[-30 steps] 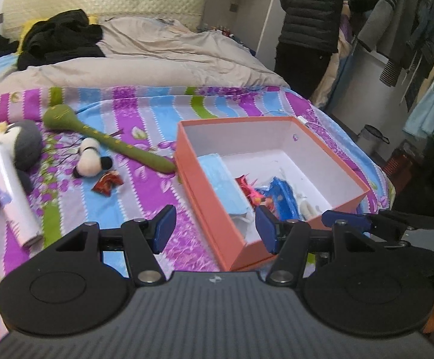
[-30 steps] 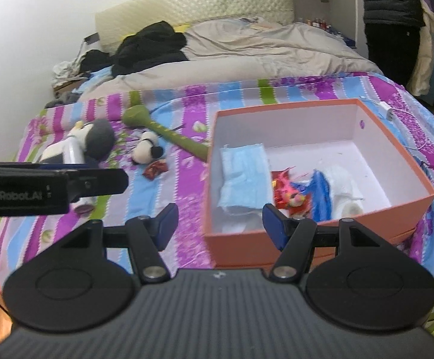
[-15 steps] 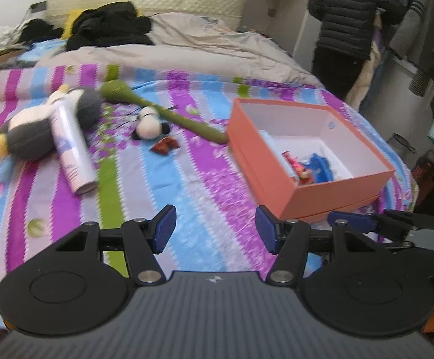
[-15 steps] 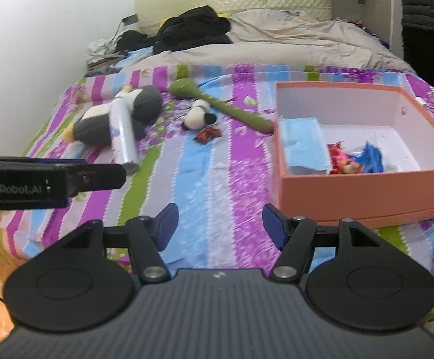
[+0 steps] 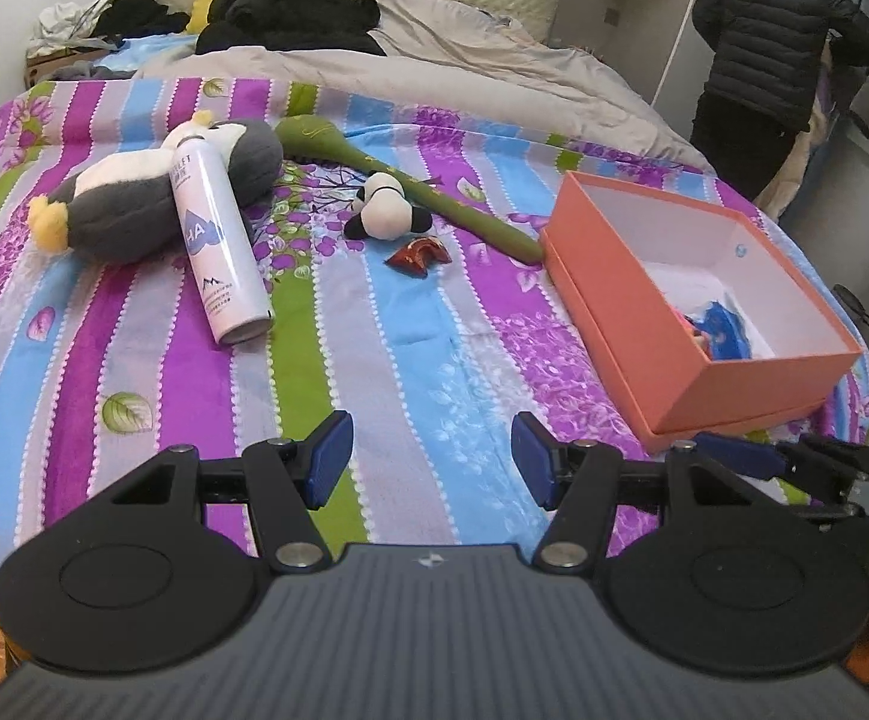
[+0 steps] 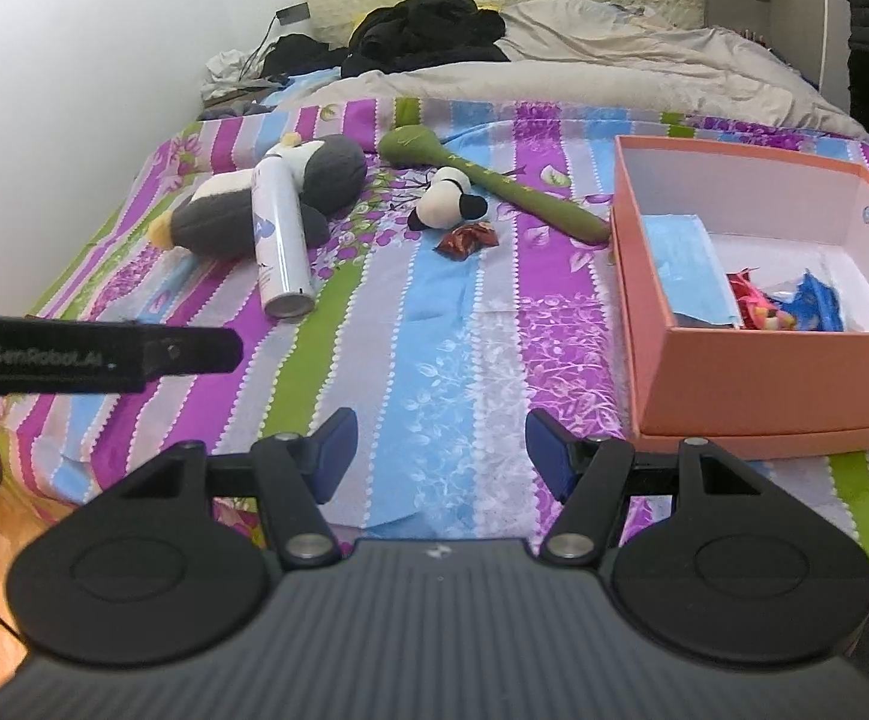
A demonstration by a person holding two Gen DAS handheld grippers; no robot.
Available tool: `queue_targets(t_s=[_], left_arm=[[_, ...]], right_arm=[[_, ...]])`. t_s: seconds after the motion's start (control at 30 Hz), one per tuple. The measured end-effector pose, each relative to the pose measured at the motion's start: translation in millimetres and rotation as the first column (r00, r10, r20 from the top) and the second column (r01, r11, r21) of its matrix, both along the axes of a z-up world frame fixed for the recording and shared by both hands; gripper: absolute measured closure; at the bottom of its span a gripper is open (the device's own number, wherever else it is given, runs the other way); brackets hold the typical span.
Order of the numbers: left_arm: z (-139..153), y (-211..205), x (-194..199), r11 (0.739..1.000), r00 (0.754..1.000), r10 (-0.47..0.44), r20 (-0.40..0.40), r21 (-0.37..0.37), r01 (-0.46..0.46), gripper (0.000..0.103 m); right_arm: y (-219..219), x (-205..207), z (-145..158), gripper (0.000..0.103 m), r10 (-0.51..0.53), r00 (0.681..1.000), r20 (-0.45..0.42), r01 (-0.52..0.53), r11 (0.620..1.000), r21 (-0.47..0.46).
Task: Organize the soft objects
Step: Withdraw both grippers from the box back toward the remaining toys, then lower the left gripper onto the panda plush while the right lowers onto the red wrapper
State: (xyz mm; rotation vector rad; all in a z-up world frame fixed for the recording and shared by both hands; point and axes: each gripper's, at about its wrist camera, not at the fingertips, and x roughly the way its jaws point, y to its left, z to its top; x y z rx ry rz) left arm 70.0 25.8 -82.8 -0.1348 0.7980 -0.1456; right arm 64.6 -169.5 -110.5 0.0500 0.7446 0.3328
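A grey and white penguin plush point(image 5: 128, 204) point(image 6: 320, 180) lies at the far left of the striped bed. A small panda plush point(image 5: 383, 213) point(image 6: 449, 201) lies near the middle, beside a green stuffed stick point(image 5: 410, 186) point(image 6: 494, 186) and a red wrapper point(image 5: 419, 255) point(image 6: 467, 238). An orange box point(image 5: 644, 324) point(image 6: 752, 384) at the right holds a blue mask point(image 6: 689, 267) and small red and blue items. My left gripper point(image 5: 431, 459) and right gripper point(image 6: 440, 453) are both open and empty over the bed's near edge.
A white spray can point(image 5: 215, 240) point(image 6: 278, 234) leans across the penguin. A beige duvet point(image 5: 434, 72) and black clothes point(image 5: 290, 12) cover the far bed. A person in a black jacket point(image 5: 776, 60) stands at the far right by hanging clothes.
Both grippers have pulled back from the orange box and swung left, so the toys on the bed now sit in the middle of both views. Jaws stayed open.
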Motion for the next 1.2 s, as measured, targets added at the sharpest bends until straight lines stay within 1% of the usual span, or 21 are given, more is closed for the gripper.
queue_targets(t_s=[0.13, 0.27, 0.47, 0.67, 0.77, 0.87, 0.93, 1.0, 1.2], left_arm=[[-5.9, 3.0, 22.2, 1.000, 1.000, 0.005, -0.007, 0.001, -0.005, 0.039], [-14.6, 6.0, 44.1, 1.000, 1.000, 0.007, -0.017, 0.005, -0.007, 0.039], [-27.5, 13.4, 66.0, 1.000, 0.999, 0.007, -0.036, 0.006, -0.007, 0.039], [-46.2, 22.8, 92.4, 1.000, 0.998, 0.013, -0.056, -0.012, -0.014, 0.039], [-51.5, 27.5, 106.4, 1.000, 0.998, 0.011, -0.056, -0.018, -0.012, 0.039], [-55.1, 29.3, 119.2, 1.000, 0.999, -0.025, -0.045, -0.010, 0.025, 0.039], [-58.6, 31.2, 129.1, 1.000, 0.998, -0.019, -0.052, 0.003, 0.019, 0.039], [-61.7, 32.5, 137.4, 1.000, 0.999, -0.016, -0.051, 0.010, 0.017, 0.039], [-69.1, 35.2, 156.5, 1.000, 0.998, -0.021, -0.060, -0.007, 0.021, 0.040]], right_arm=[[5.0, 14.0, -6.0, 0.038, 0.005, 1.000, -0.008, -0.005, 1.000, 0.006], [10.3, 25.1, -11.2, 0.038, 0.012, 1.000, 0.003, -0.012, 1.000, -0.002], [16.7, 38.8, -22.9, 0.038, 0.007, 1.000, 0.011, -0.007, 1.000, 0.003], [34.8, 55.6, -33.1, 0.038, 0.024, 0.999, 0.047, -0.023, 0.999, -0.022], [40.5, 64.9, -35.7, 0.038, 0.027, 0.998, 0.061, -0.027, 1.000, -0.009], [42.6, 73.4, -41.0, 0.038, 0.026, 0.997, 0.066, -0.025, 1.000, -0.014], [43.2, 78.6, -44.6, 0.039, 0.016, 0.998, 0.063, -0.014, 1.000, -0.026], [40.7, 83.3, -46.9, 0.039, 0.002, 0.998, 0.057, -0.002, 1.000, -0.009], [39.6, 93.1, -52.5, 0.039, -0.004, 0.998, 0.065, 0.004, 1.000, -0.002]])
